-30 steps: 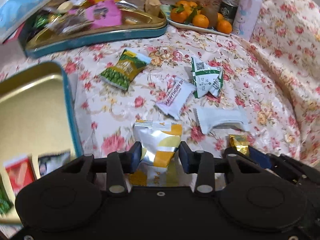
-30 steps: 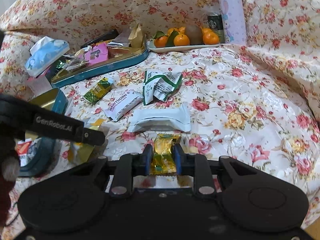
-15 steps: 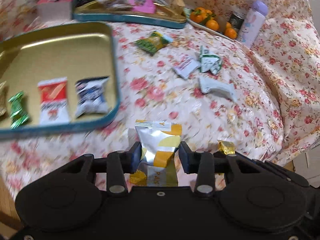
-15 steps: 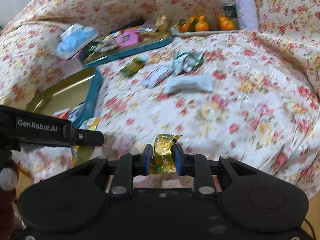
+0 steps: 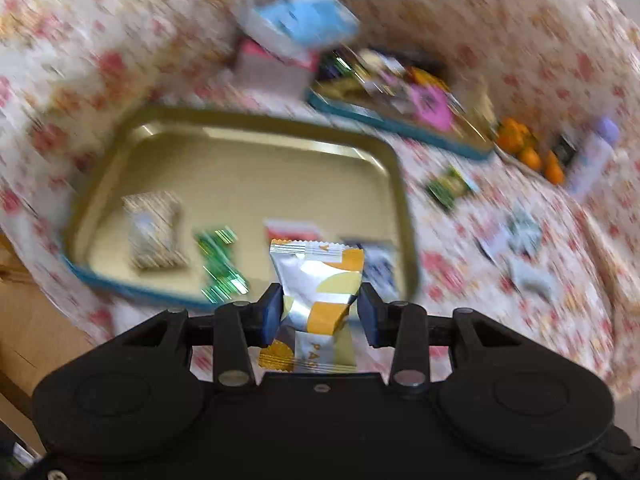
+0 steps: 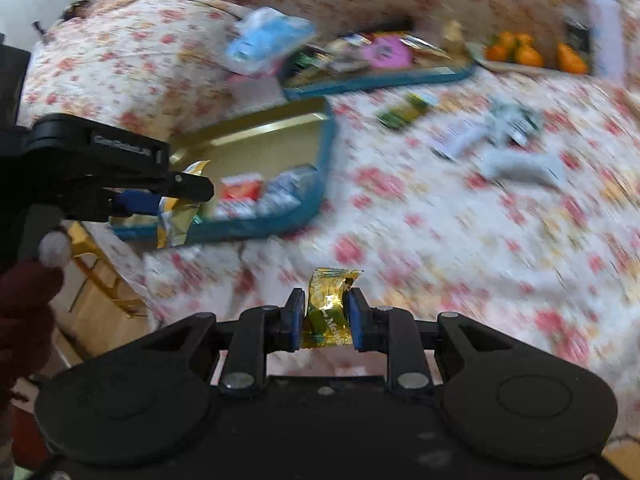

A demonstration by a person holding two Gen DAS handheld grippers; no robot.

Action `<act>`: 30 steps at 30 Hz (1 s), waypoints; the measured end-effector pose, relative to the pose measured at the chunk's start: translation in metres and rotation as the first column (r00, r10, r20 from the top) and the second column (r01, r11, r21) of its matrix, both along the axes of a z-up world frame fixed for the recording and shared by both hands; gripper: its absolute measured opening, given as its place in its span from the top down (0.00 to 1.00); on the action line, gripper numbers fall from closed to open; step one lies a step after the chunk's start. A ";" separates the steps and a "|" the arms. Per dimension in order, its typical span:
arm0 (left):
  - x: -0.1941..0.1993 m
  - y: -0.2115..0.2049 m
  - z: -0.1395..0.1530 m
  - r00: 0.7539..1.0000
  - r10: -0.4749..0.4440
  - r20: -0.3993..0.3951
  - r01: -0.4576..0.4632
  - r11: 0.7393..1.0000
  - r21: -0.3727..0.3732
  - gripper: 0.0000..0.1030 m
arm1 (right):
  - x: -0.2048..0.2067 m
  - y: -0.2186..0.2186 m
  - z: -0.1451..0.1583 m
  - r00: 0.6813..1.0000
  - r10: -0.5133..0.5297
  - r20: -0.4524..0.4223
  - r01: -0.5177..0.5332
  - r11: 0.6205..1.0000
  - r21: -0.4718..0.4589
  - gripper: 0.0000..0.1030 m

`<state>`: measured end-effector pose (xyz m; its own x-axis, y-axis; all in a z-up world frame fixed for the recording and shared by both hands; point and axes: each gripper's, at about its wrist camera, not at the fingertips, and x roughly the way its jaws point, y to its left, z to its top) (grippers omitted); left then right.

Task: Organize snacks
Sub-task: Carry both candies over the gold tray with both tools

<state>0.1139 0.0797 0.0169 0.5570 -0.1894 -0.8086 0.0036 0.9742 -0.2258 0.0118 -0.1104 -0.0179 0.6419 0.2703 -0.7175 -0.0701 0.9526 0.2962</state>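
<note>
Left gripper [image 5: 319, 314] clamps silver packet [image 5: 318, 276] over tray [image 5: 240, 176]; right gripper [image 6: 325, 322] clamps gold candy [image 6: 326, 304]. Risk: fast swing, early release drops snack outside near rim.

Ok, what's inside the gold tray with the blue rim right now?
Inside the gold tray lie a pale striped packet, a green foil candy, a red-and-white packet and a dark blue one. The silver-and-yellow packet held in the left gripper covers parts of the last two.
</note>
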 end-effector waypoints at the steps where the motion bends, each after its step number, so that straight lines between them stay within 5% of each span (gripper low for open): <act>1: 0.007 0.007 0.003 1.000 0.018 0.013 -0.019 1.000 0.012 0.53 | 0.009 0.006 0.006 1.000 0.014 0.021 -0.014 1.000 0.003 0.76; 10: 0.072 0.046 -0.005 0.990 0.135 0.046 -0.139 0.986 0.095 0.53 | 0.092 0.049 0.036 0.981 0.081 0.174 -0.070 0.995 -0.069 0.76; 19: 0.111 0.056 -0.033 0.985 0.172 -0.004 -0.171 0.979 0.110 0.53 | 0.162 0.080 0.016 0.985 0.091 0.150 -0.067 0.986 -0.156 0.76; 30: 0.103 0.057 -0.036 0.986 0.169 0.004 -0.168 0.980 0.104 0.52 | 0.186 0.090 -0.007 0.990 0.089 0.111 -0.066 0.979 -0.193 0.74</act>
